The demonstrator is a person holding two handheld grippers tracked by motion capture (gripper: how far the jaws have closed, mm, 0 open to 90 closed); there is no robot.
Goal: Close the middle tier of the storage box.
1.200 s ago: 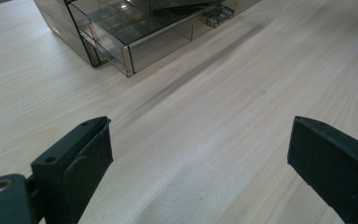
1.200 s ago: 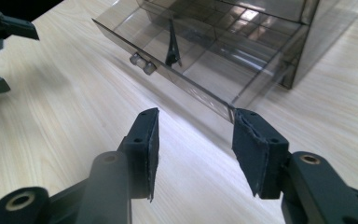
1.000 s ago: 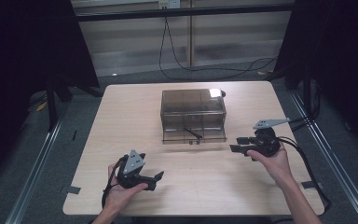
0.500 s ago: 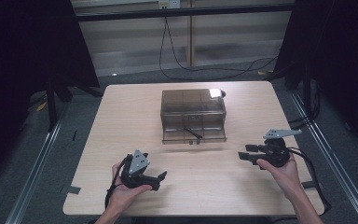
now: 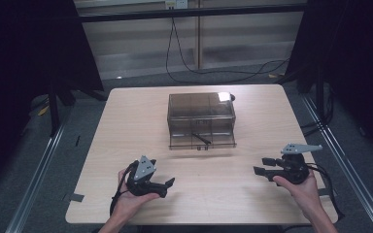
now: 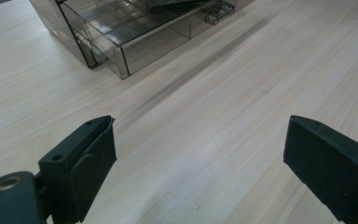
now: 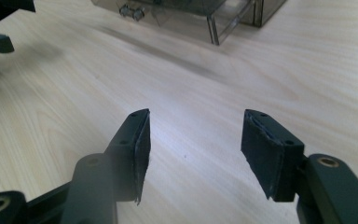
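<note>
Left tool point(image 5: 167, 183): released, empty, low over table point(image 5: 126, 126).
Right tool point(image 5: 261, 166): released, empty.
Smoky drawer box point(image 5: 201, 116): mid-table, bottom drawer point(image 5: 202, 141) pulled out.

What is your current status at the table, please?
Left hand-held gripper open, empty. Right hand-held gripper open, empty. Smoked clear drawer box mid-table, drawer slightly out, dark item inside. Bare table between grippers and box.

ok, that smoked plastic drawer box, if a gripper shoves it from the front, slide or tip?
Probably slides: the box sits low and wide on the smooth wood table, so tipping looks unlikely. It looks like thin clear plastic, so likely light and rigid. The open drawer would probably push in before the box moves.
</note>
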